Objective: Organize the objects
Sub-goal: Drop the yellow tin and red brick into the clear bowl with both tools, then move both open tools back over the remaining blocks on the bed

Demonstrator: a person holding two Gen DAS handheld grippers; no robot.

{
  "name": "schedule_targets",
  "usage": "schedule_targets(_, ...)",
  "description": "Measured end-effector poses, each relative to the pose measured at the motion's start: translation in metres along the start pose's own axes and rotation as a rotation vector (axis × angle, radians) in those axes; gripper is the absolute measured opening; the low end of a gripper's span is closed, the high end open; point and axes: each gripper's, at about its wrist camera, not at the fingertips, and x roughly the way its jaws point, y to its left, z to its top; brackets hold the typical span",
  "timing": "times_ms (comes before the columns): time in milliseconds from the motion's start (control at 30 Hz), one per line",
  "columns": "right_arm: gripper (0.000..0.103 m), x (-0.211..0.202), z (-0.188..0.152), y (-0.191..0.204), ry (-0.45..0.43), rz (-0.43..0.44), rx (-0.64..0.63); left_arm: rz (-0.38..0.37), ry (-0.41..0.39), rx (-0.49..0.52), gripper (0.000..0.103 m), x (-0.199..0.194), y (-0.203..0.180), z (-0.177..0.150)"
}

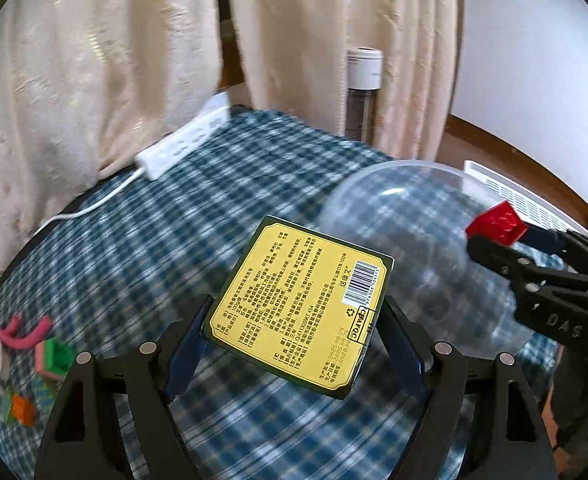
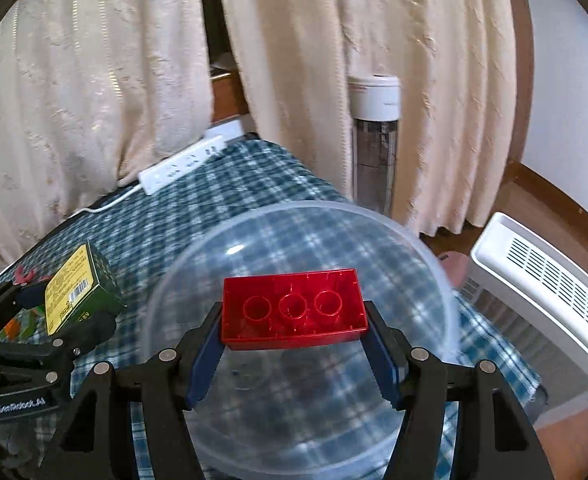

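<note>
Both tongs are carrying loads above the checked tablecloth [image 1: 214,200]. The right tongs [image 2: 294,316] are pinching a red translucent plastic building brick [image 2: 294,306], hollow side up, directly over the clear plastic bowl [image 2: 198,248]. The left tongs [image 1: 294,320] are gripping a green-edged flat box with a yellow label [image 1: 294,304], just left of that bowl. The bowl is appearing empty. Judged early: small coloured toys [image 1: 50,356] are lying far left of the left tongs, unsorted.

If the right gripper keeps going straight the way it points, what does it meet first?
Probably the clear plastic bowl: the right gripper, shut on the red building brick, points into its open basin. The brick would likely touch the bowl's inside first, though depth is unclear.
</note>
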Motion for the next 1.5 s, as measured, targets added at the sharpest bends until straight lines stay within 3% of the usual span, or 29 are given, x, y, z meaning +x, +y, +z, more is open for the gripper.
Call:
schedule_targets(533, 0.068, 0.011, 0.001, -0.024, 0.018, -0.055, 0.041, -0.089, 0.007, 0.048, 0.082, 0.024, -0.037, 0.020)
schedule_targets(767, 0.070, 0.011, 0.001, -0.029, 0.014, -0.067, 0.072, -0.141, 0.022, 0.005, 0.088, 0.028, -0.035, 0.022)
schedule_targets(1033, 0.074, 0.008, 0.004, -0.027, 0.004, -0.070, 0.081, -0.095, -0.014, 0.029, 0.088, 0.019, -0.032, 0.020)
schedule_targets(1500, 0.074, -0.005, 0.008, -0.003, -0.027, -0.046, 0.052, -0.011, -0.053, -0.028, 0.088, -0.003, -0.002, 0.010)
